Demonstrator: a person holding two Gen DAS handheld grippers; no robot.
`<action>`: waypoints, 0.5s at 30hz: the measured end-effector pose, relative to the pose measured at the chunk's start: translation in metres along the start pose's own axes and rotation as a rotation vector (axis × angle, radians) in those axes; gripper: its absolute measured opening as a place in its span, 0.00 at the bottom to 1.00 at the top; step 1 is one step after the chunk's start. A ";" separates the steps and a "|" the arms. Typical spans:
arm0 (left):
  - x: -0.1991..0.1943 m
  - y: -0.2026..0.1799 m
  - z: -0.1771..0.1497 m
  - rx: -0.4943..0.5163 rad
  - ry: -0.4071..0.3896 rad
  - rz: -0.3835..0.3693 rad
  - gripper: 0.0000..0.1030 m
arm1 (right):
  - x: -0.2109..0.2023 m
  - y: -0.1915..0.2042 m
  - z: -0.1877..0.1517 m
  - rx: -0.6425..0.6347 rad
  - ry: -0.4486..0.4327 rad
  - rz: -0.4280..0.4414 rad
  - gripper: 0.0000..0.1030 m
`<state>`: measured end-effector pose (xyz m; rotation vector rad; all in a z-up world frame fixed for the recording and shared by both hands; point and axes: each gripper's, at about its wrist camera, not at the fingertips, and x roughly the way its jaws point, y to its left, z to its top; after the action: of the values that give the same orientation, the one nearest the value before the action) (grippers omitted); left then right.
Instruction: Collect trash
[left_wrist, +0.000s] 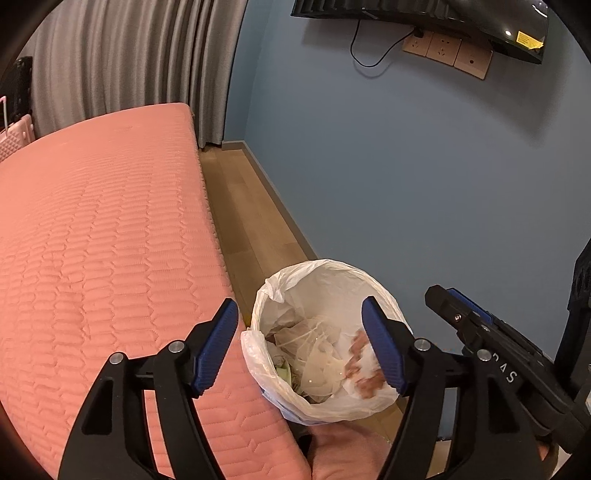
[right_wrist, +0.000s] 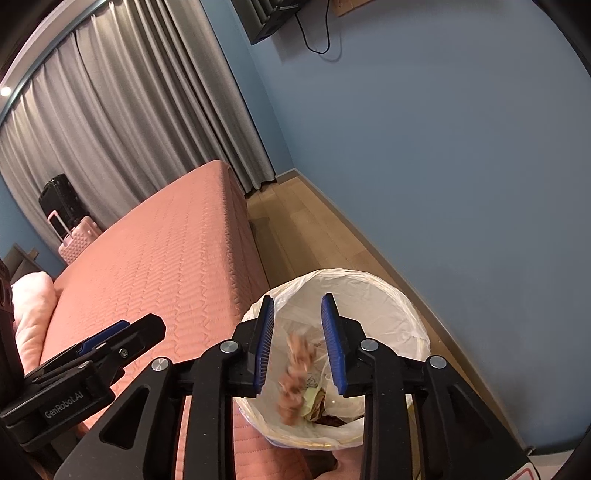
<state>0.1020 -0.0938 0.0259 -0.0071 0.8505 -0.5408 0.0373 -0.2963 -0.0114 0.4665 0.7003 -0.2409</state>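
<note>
We hold both grippers over a trash bin (left_wrist: 325, 343) lined with a thin white bag (right_wrist: 388, 302), which stands on the wooden floor (left_wrist: 243, 206) between the pink bed (left_wrist: 103, 236) and the blue wall (left_wrist: 406, 166).

Our left gripper (left_wrist: 303, 347) has its jaws spread wide: one blue pad hangs over the edge of the bed, the other over the near rim of the bin, and nothing is pinched between them. Its fingers (left_wrist: 384, 347) touch no trash.

Our right gripper (right_wrist: 298, 343) points down into the mouth of the bin with its jaws parted by a narrow gap. Between and just below its pads we see a blurred brownish scrap (right_wrist: 295, 373), a smear in the picture, clear of both pads and hanging over the inside of the bin. The same scrap (left_wrist: 364, 365) shows in the left wrist view as a blurred reddish-brown patch against the liner, just beside our left gripper's right-hand pad.

At the bottom of the bin, below both pairs of tongs, lies a heap of crumpled pale wrappers and paper (left_wrist: 317, 354), with something greenish among it.

Beyond the tongs, grey curtains (right_wrist: 122, 122) hang past the far end of the bed, and a pink suitcase (right_wrist: 77, 240) stands with a black one (right_wrist: 59, 199) behind it.
</note>
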 end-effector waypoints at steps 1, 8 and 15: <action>-0.001 0.002 0.000 -0.004 -0.003 0.002 0.64 | 0.000 0.002 0.000 -0.005 0.000 0.002 0.26; -0.008 0.014 -0.001 -0.016 -0.017 0.017 0.64 | 0.000 0.013 -0.003 -0.034 0.014 0.015 0.26; -0.018 0.024 -0.007 -0.024 -0.027 0.039 0.64 | -0.006 0.023 -0.012 -0.066 0.034 0.022 0.31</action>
<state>0.0981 -0.0636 0.0284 -0.0193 0.8295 -0.4936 0.0339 -0.2700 -0.0080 0.4164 0.7336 -0.1889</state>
